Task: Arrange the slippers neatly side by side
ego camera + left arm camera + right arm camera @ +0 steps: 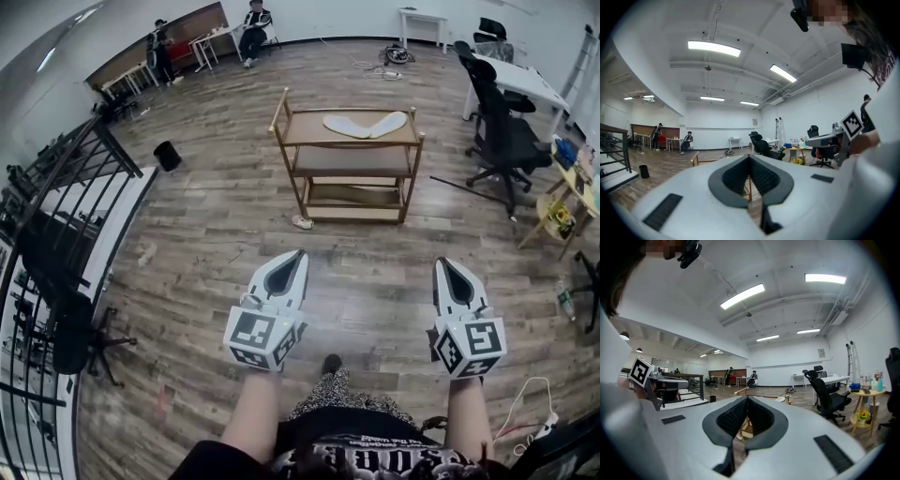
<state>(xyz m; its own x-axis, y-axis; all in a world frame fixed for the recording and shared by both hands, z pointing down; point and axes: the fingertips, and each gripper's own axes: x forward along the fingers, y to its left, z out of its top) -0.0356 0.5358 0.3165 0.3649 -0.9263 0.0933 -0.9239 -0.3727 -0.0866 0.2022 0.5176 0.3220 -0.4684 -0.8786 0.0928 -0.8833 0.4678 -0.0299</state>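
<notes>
**Head view, with both gripper views.** We look steeply down across a wooden floor (pixel 206 216). The person's two forearms reach forward at the near edge, one gripper in each hand.

- **Left gripper** (pixel 298 255): It is held above the floor at near left. Its jaws are brought fully together, so the tips meet. In the left gripper view the dark ribbed pads (pixel 736 176) enclose only an empty diamond-shaped gap, and we see nothing held.
- **Right gripper** (pixel 441 263): It is held level with the left gripper at near right, well apart from it. It is likewise closed tip to tip. In the right gripper view its pads (pixel 729 418) grip nothing.
- **Slippers** (pixel 366 125): These are two white slippers lying flat on the top shelf of the cart (pixel 352 145). The cart is a three-tier wooden trolley standing at the centre of the floor, far beyond both grippers. The slippers form a shallow V. One pair of ends meets at the near middle of the shelf and the other ends splay out to left and right. We cannot tell whether the meeting ends touch or overlap.
- **Surroundings:**
  - A small pale object (pixel 302 222) lies on the floor just beside the cart's near left leg.
  - A black bin (pixel 168 156) stands to the left of the cart.
  - A black railing (pixel 103 150) runs along the left edge.
  - Black office chairs (pixel 502 136) and a white desk (pixel 520 80) occupy the far right.
  - Two people (pixel 255 28) are at tables against the far left wall.
</notes>
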